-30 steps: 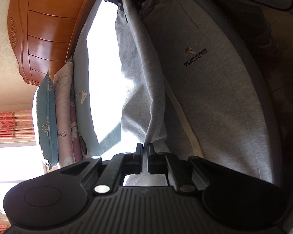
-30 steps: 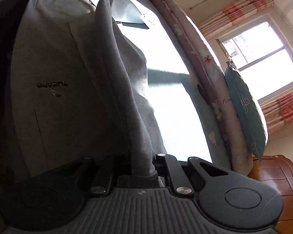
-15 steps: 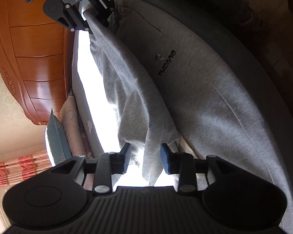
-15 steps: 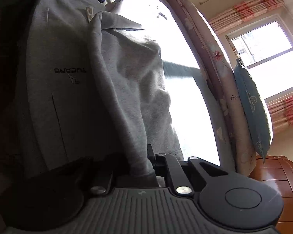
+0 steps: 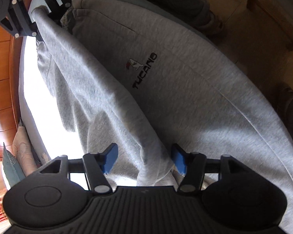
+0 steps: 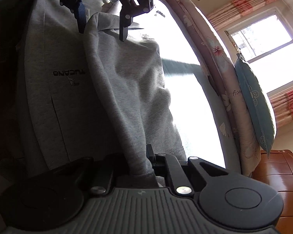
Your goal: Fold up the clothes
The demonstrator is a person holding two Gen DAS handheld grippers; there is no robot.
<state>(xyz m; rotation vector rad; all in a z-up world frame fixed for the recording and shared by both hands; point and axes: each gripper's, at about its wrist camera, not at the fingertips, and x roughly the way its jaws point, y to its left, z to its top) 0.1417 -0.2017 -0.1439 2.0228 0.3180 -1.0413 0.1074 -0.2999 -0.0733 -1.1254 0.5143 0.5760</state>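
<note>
Probably a bedroom: bed [image 6: 193, 105], pillows [image 6: 254, 105], headboard [image 6: 279, 175].

"TUCANO" is printed in black beside a small bird logo on the grey sweatpants [image 5: 185, 89].

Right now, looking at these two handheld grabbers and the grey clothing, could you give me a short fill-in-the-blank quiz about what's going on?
1. The black lettering on the grey cotton sweatpants reads ____.
2. The left gripper has its blue-padded fingers ____.
3. The right gripper is ____ on a fold of the fabric.
4. The sweatpants lie on a ____.

Missing words: TUCANO; open; shut; bed
</note>
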